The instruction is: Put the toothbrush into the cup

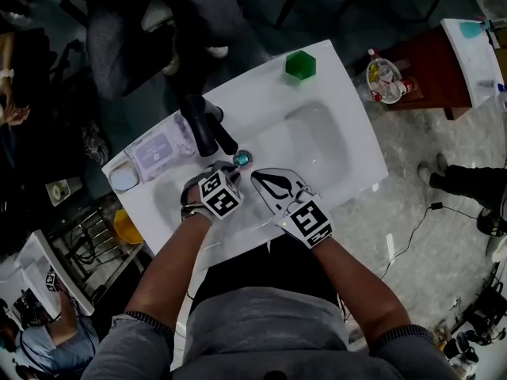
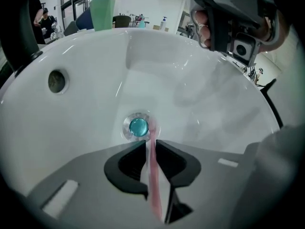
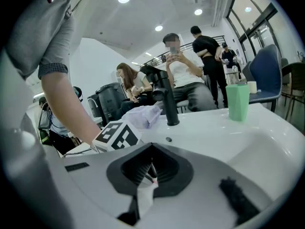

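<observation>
I had the left gripper (image 2: 150,144) pointed steeply down into the white basin (image 2: 200,94), its jaws clenched on the pink toothbrush (image 2: 152,175). The handle ran up between the two pads and its far end lay just beside the teal drain plug (image 2: 138,127). The nearer end blurred out under the gripper body, so I could not tell which end carried the bristles.

My right gripper (image 3: 151,174) hung just beside the left one over the near rim of the sink, angled only slightly downward. Its jaws were pressed together with nothing between them.

The green cup (image 1: 300,65) stood upright on the sink's far corner, well apart from the toothbrush, with the whole basin between them. A black faucet (image 1: 202,125) rose from the ledge beyond the drain, and a pale purple pack of wipes (image 1: 158,149) lay on the ledge beside it.
</observation>
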A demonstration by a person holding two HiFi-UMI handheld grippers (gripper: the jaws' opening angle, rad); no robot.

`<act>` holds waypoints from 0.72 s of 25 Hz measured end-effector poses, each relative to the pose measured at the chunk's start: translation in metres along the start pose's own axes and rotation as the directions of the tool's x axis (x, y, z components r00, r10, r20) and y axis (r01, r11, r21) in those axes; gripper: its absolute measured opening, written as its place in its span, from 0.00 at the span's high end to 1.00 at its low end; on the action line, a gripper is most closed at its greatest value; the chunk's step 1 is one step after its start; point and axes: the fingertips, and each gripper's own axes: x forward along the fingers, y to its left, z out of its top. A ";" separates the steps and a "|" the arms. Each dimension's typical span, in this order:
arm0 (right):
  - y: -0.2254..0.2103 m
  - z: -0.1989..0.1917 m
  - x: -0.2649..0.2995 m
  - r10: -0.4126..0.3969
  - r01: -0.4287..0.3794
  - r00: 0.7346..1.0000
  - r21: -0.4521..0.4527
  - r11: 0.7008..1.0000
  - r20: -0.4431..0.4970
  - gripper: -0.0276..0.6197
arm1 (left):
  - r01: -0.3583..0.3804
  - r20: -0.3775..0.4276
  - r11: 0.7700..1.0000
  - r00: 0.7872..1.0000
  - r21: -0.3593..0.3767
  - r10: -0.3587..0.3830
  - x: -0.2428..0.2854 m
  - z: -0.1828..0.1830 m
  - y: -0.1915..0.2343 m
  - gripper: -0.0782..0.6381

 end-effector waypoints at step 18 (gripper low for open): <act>-0.003 0.008 -0.014 -0.020 0.020 1.000 -0.010 1.000 0.008 0.94 | -0.050 0.000 0.999 0.999 -0.015 0.050 -0.018 -0.001 -0.005 0.85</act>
